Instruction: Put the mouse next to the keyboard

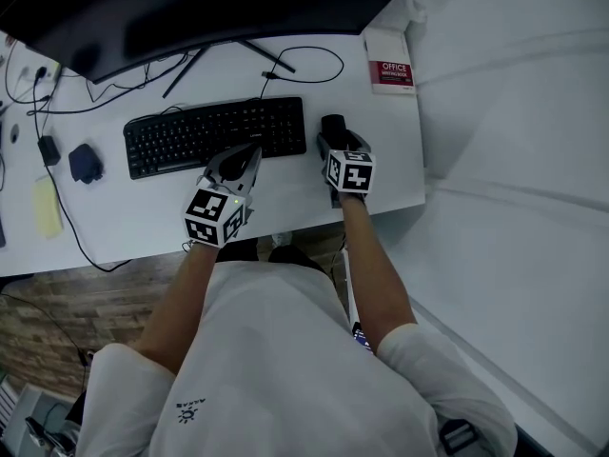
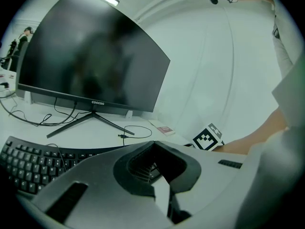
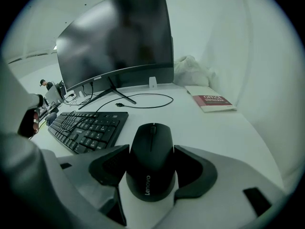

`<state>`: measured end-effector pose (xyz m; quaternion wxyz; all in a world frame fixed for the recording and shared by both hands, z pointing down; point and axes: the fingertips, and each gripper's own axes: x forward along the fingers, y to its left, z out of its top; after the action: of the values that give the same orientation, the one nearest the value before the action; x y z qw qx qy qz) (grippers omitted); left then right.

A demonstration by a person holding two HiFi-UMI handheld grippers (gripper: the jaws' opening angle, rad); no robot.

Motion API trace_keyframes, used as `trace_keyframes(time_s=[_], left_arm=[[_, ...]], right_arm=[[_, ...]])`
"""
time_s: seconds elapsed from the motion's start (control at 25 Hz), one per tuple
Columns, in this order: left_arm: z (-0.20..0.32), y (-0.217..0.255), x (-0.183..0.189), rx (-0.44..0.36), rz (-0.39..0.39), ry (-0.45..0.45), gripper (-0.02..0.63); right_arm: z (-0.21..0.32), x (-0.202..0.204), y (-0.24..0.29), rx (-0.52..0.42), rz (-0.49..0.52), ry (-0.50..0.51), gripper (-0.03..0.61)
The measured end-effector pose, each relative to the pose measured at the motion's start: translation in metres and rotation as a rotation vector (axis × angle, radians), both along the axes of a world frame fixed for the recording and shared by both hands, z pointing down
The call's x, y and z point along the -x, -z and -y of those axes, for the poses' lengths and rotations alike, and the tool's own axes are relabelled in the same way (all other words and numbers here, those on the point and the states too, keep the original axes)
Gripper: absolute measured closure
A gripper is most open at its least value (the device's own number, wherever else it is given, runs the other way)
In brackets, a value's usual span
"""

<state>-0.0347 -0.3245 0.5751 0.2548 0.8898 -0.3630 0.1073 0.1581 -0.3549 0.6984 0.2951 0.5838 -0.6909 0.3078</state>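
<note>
A black Lenovo mouse (image 3: 151,161) rests on the white desk (image 3: 228,137), just right of the black keyboard (image 3: 88,128). My right gripper (image 3: 151,168) is shut on it, one dark pad against each side. From the head view, the mouse (image 1: 333,126) pokes out ahead of the right gripper (image 1: 335,143), close to the keyboard's (image 1: 214,136) right end. My left gripper (image 1: 240,158) hovers over the keyboard's front edge with its jaws together and nothing in them. In the left gripper view, that gripper's (image 2: 159,187) tips meet above the keys (image 2: 28,168).
A curved dark monitor (image 1: 190,8) stands behind the keyboard on a V-shaped foot, with cables (image 1: 304,65) trailing across the desk. A red and white book (image 1: 390,69) lies at the back right corner. A dark blue object (image 1: 86,163) and a yellow item (image 1: 46,206) lie at the left.
</note>
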Motion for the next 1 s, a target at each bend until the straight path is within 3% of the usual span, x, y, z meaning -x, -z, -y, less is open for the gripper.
trace_keyframes(time_s=[0.64,0.76,1.0], left_arm=[[-0.005,0.004,0.013,-0.007,0.007,0.028,0.601],[-0.011,0.007,0.016,-0.015,0.014,0.038,0.603],[-0.030,0.021,0.013,-0.048,0.028,0.063,0.602]], right_arm=[[0.008,0.004,-0.004,0.007,-0.046,0.004,0.276],[0.008,0.006,0.000,-0.011,-0.029,0.011,0.227],[-0.003,0.003,0.027,-0.102,0.010,0.039,0.218]])
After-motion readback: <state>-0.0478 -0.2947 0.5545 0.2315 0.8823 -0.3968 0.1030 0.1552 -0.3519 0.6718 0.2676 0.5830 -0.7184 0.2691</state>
